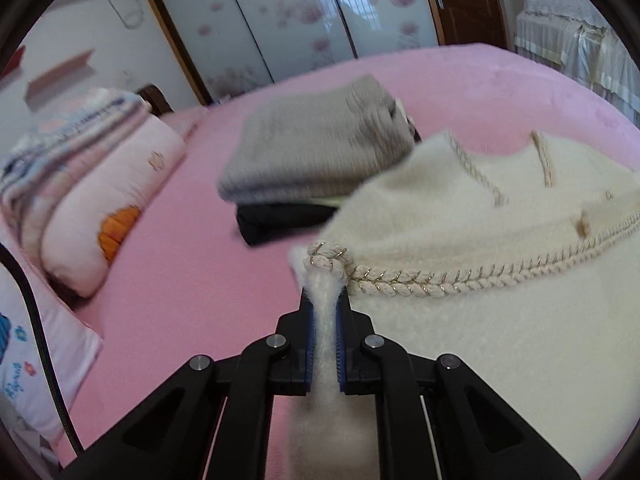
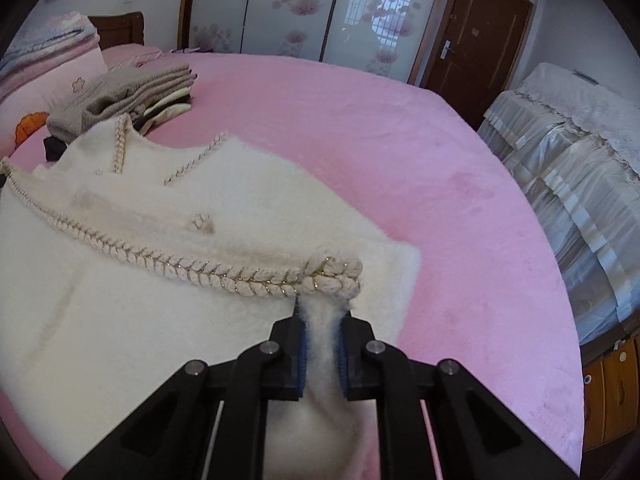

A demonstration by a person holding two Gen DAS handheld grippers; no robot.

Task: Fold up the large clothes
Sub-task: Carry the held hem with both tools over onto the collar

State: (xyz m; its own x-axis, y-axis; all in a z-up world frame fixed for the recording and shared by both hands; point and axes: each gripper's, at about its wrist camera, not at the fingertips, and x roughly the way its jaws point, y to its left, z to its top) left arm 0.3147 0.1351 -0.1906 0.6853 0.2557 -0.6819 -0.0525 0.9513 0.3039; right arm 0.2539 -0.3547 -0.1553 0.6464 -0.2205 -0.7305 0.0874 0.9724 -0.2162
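On the pink plush bed cover (image 2: 400,152) lies the fluffy cream knitted garment with braided rope trim (image 2: 120,312), spread flat near a stack of folded grey and dark clothes (image 1: 316,152). Left gripper (image 1: 325,308) is clamped on the garment's left trimmed corner; right gripper (image 2: 323,320) is clamped on its right trimmed corner, fabric pinched between blue pads (image 2: 303,344).

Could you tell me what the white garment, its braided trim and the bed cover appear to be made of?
White garment: looks like fuzzy, long-pile knit or faux fur; matte, with hairy fibres at the edges.
Braided trim: seemingly twisted cream cord with glinting gold thread.
Bed cover: probably plush pink fleece or velvet, with a soft, mottled nap.
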